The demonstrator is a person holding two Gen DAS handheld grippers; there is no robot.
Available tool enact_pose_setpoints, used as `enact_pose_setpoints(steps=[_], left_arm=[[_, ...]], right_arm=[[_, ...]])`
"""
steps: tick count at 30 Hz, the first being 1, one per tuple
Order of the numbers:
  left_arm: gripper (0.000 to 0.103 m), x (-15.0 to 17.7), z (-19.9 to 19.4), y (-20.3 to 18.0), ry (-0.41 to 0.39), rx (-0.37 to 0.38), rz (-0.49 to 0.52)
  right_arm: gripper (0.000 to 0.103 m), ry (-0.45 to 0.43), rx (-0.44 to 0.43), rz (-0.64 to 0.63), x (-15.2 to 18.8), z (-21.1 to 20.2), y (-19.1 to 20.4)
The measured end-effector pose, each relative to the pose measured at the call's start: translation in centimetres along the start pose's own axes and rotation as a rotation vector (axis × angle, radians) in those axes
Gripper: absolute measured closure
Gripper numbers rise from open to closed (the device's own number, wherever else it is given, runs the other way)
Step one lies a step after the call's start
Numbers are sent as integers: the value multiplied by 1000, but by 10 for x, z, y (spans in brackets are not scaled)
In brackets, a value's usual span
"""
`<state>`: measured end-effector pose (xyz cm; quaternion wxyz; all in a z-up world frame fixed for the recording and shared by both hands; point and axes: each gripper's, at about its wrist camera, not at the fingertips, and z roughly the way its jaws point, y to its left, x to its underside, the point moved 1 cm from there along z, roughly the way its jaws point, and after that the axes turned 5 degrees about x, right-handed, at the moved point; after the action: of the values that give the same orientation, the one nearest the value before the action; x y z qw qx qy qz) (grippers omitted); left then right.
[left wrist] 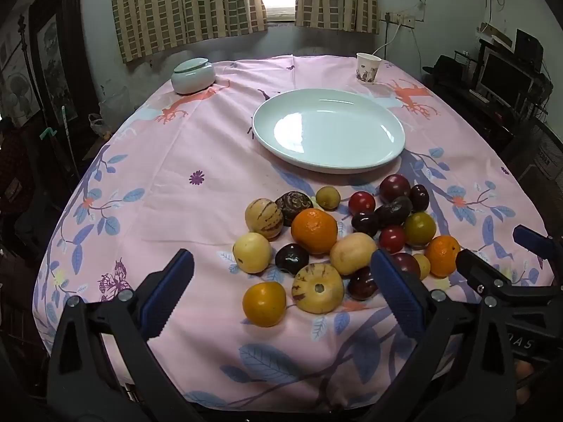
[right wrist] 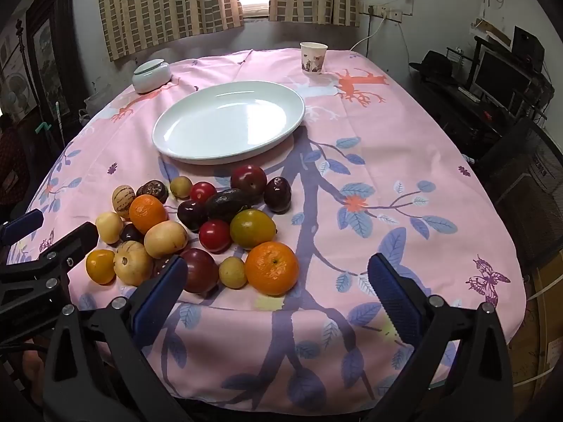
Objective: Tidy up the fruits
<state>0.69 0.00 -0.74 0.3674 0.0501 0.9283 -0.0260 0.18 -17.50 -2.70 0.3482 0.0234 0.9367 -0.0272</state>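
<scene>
1. A pile of mixed round fruits (left wrist: 330,239) lies on the pink floral-clothed table (left wrist: 176,183), just before an empty white oval plate (left wrist: 329,128).
2. The left gripper (left wrist: 281,295) spreads its fingers wide, empty, above the pile's near edge.
3. The right gripper (right wrist: 276,297) is likewise wide, empty, with the orange mandarin (right wrist: 271,268) between its fingers.

One plate (left wrist: 387,161), one paper cup (left wrist: 367,68), one lidded jar (left wrist: 193,76)

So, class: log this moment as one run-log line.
left tongs: open, empty | right tongs: open, empty | fruits: on cloth | plate: empty
</scene>
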Motion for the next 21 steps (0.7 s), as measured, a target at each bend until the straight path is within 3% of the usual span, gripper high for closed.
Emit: enact_pose_setpoints(steps=[21], left_arm=[[2, 1, 2, 1, 9, 0, -3]], right_arm=[[1, 6, -5, 0, -1, 3, 3]])
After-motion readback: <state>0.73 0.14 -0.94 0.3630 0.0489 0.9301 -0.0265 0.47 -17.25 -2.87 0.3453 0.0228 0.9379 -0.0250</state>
